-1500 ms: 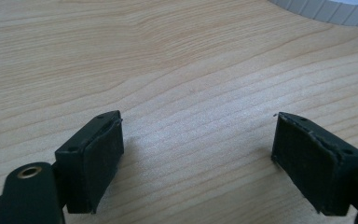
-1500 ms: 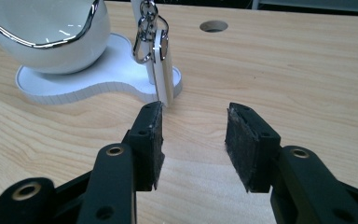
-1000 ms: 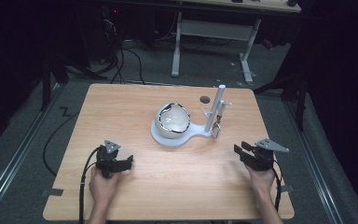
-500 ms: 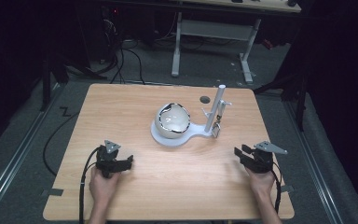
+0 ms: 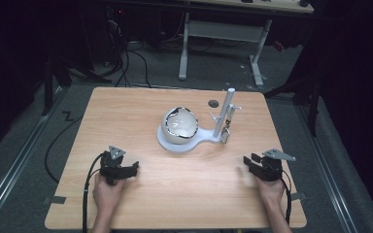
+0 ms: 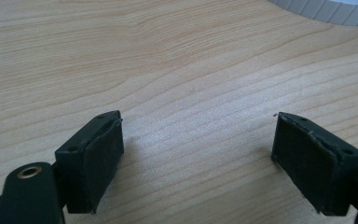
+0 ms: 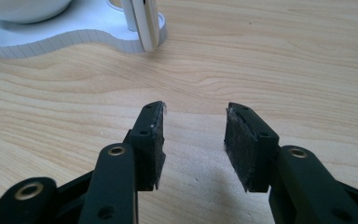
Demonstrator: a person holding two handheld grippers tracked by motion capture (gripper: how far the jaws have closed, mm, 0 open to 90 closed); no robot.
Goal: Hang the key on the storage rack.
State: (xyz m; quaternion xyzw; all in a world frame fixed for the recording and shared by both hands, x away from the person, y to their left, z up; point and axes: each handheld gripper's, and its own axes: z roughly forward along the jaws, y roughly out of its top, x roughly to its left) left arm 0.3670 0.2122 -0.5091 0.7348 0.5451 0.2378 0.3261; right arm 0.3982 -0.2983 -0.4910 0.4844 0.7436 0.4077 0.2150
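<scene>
Little has shifted since the earlier high views: the right hand-held gripper [image 5: 250, 162] has edged slightly down and left along the near right of the bench [image 5: 126, 111], while the left hand-held gripper [image 5: 128, 168] sits where it did, and the white stand [image 5: 184, 144] has not been disturbed.

Both hand-held grippers are open and empty. In the left gripper view the two black pads [image 6: 100, 158] stand wide apart over bare wood; in the right gripper view the pads [image 7: 151, 142] are parted more narrowly, with nothing between them.

The work in hand looks like an approach to the stand at the middle of the bench. It carries a pale globe-like sphere [image 5: 179, 124] with a dark cracked patch on top, and an upright white post [image 5: 227, 114] from whose arm a small metal item [image 5: 225, 135] hangs; what that item is cannot be told.

The stand lies ahead of both hands and well apart from them, up and to the right of the left hand-held gripper, up and to the left of the right one. In the right gripper view the foot of the post [image 7: 142, 23] is ahead and slightly left of the jaw line.

To do the step well, I judge the right hand should travel forward, keeping its jaws open and level, and line up squarely before closing, since the base looks light enough to slide if nudged. The left hand could steady the base.
</scene>
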